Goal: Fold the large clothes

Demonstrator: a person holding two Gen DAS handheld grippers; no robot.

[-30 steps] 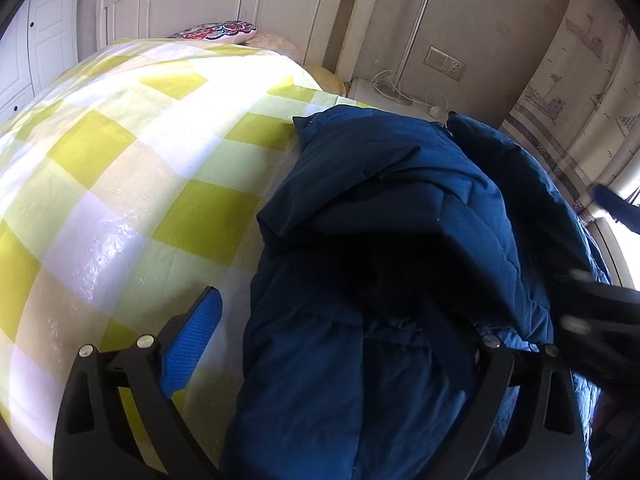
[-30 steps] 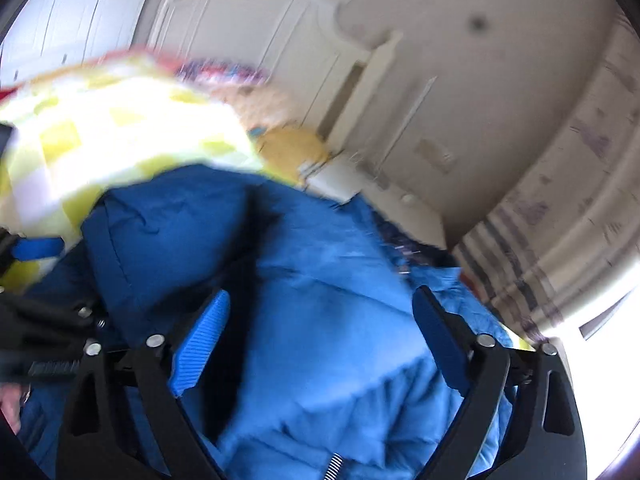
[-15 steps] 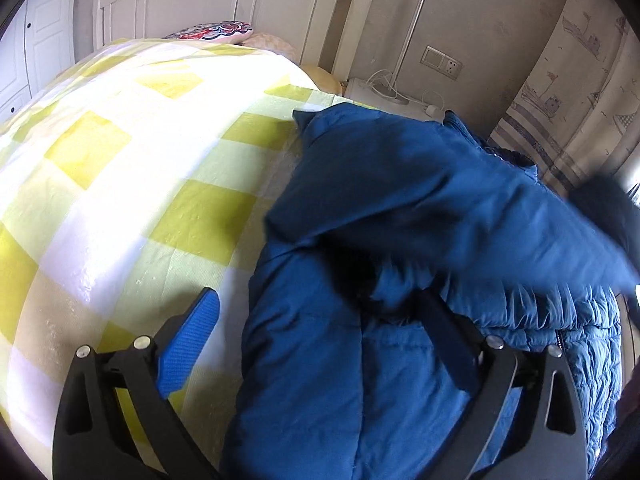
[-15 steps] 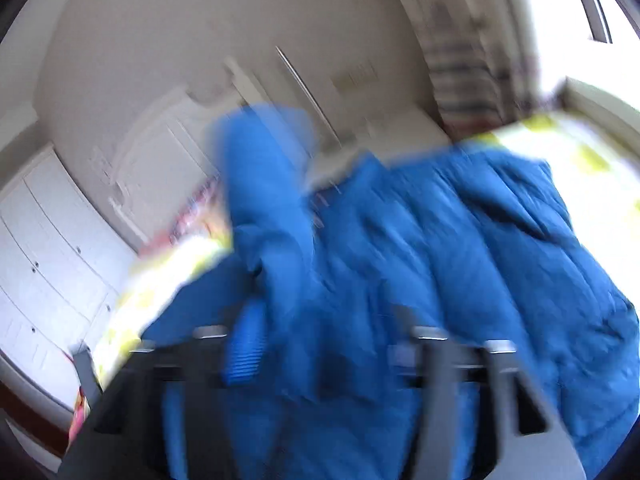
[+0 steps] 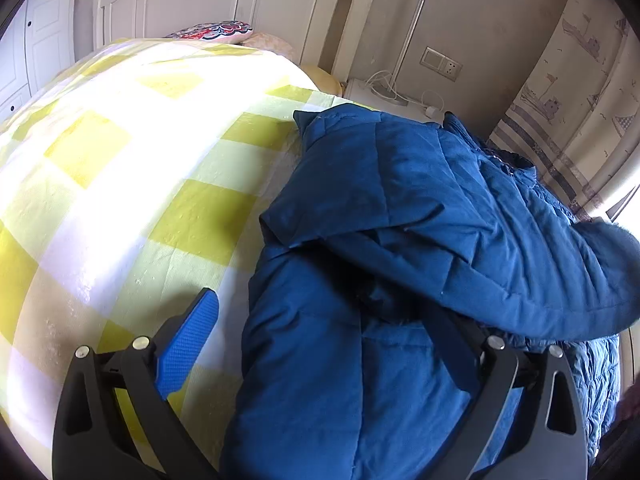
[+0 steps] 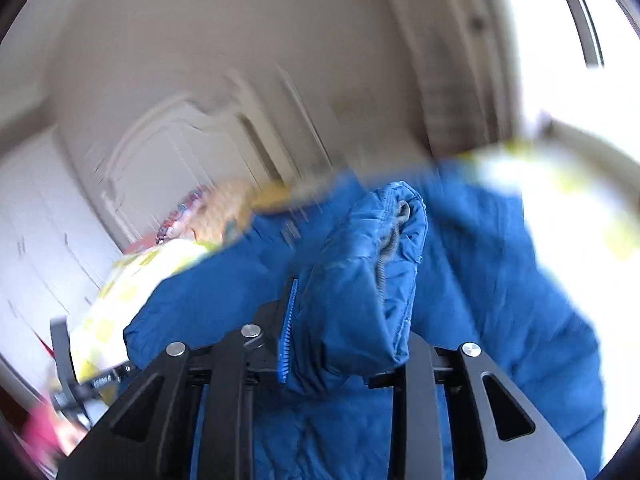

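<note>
A large blue padded jacket lies on a bed with a yellow and white checked cover. One sleeve is drawn across the jacket to the right. My left gripper is open over the jacket's left edge; its right finger is half hidden in the folds. In the right wrist view my right gripper is shut on the sleeve cuff and holds it above the jacket. That view is blurred by motion.
A white headboard and patterned pillow stand at the far end of the bed. A white bedside unit with cables is beyond the jacket. Curtains and a bright window are on the right.
My right gripper has closed on the sleeve cuff and pulled the sleeve up and across the jacket to the right. My left gripper has stayed open in place.
</note>
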